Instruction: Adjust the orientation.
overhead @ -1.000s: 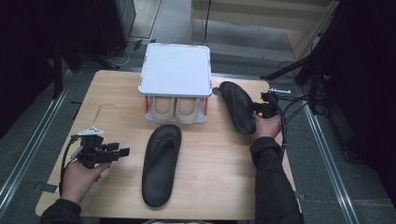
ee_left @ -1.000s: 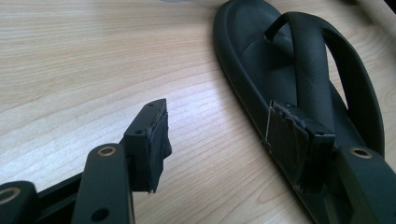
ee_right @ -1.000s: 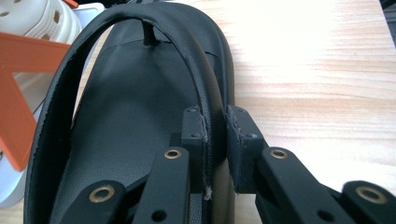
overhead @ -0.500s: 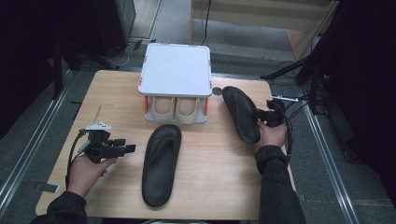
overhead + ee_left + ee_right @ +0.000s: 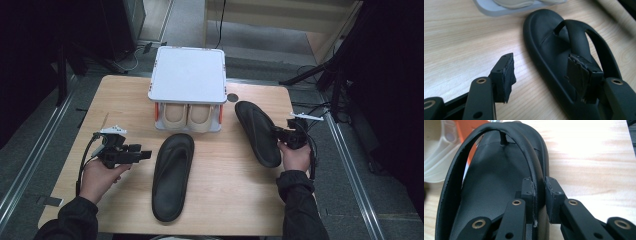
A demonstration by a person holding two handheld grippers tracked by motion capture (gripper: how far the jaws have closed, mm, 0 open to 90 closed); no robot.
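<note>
Your right gripper (image 5: 276, 134) had its fingers (image 5: 529, 187) clamped on the outer edge of the right-hand black sandal (image 5: 257, 132), where a strap meets the sole; in the right gripper view the two pads pinched that rim and strap between them with no gap showing. That sandal lay at an angle on the counter (image 5: 230, 195), its toe end up near the right front corner of the white shoe rack (image 5: 188, 75) and its heel end down toward your right hand (image 5: 295, 157), with a small dark round spot (image 5: 232, 97) on the counter just beyond its toe. Your left gripper (image 5: 145, 155) pointed level across the counter toward the other black sandal (image 5: 173, 175), which lay lengthwise in front of the rack, well apart from the first. Its fingers (image 5: 505, 75) stood wide apart and held nothing: in the left gripper view one pad hung over bare wood just beside the sandal's edge while the other hung over the sandal's footbed near the strap, and you could not tell from that view whether it touched. Under the rack's flat white top sat a pair of beige shoes (image 5: 188, 116), side by side between orange posts, toes facing you.
</note>
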